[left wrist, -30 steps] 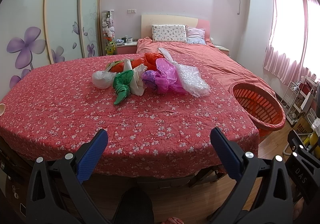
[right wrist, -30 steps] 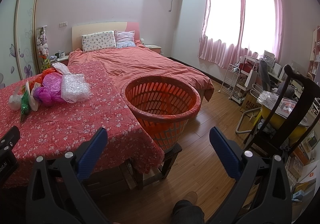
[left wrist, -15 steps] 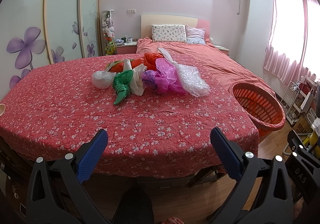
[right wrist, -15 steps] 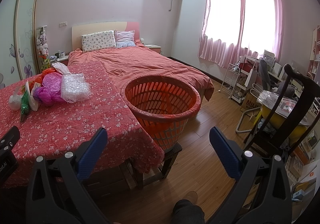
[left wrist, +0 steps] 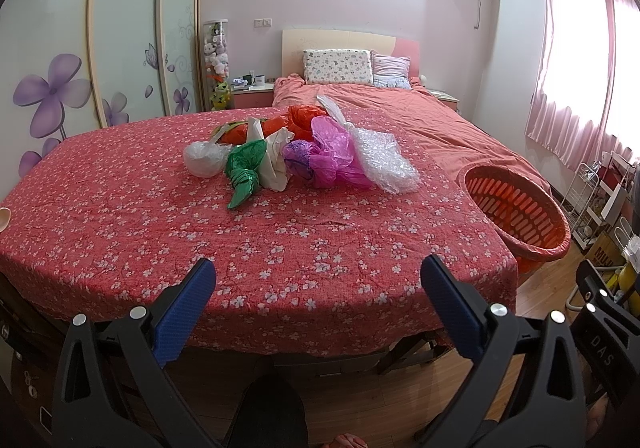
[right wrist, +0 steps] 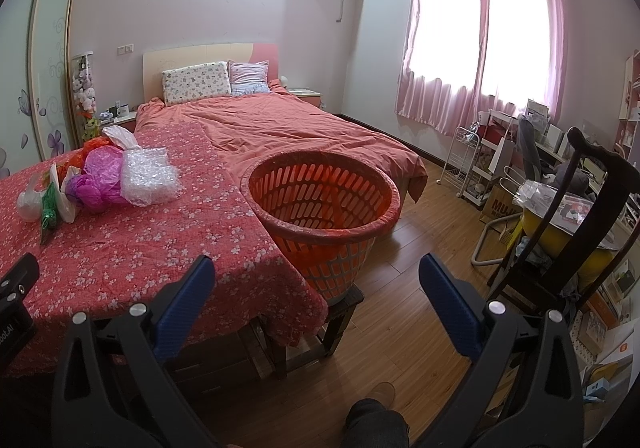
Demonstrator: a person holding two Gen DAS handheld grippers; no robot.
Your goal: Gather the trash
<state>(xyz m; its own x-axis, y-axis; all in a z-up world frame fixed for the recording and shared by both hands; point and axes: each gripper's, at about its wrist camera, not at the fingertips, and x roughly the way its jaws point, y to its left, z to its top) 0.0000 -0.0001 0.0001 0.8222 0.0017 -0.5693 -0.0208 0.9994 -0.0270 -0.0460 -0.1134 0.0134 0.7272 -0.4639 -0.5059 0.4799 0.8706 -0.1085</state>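
A heap of crumpled plastic bags lies on the table with the red flowered cloth point(left wrist: 120, 216): a clear bag point(left wrist: 204, 160), a green bag point(left wrist: 244, 172), a white bag point(left wrist: 274, 164), a pink bag point(left wrist: 334, 156), bubble wrap point(left wrist: 380, 160) and orange bags point(left wrist: 296, 118). The heap also shows in the right wrist view point(right wrist: 100, 180). An orange slotted basket point(right wrist: 320, 208) stands on a stool at the table's right end, also in the left wrist view point(left wrist: 516, 208). My left gripper point(left wrist: 316, 288) is open and empty, near the table's front edge. My right gripper point(right wrist: 316, 288) is open and empty, in front of the basket.
A bed point(right wrist: 288, 128) with a salmon cover stands behind the table. A dark wooden chair point(right wrist: 580, 216), a white rack point(right wrist: 468, 164) and boxes crowd the right side. Wooden floor point(right wrist: 400, 308) lies between basket and chair. Wardrobe doors point(left wrist: 120, 28) are at left.
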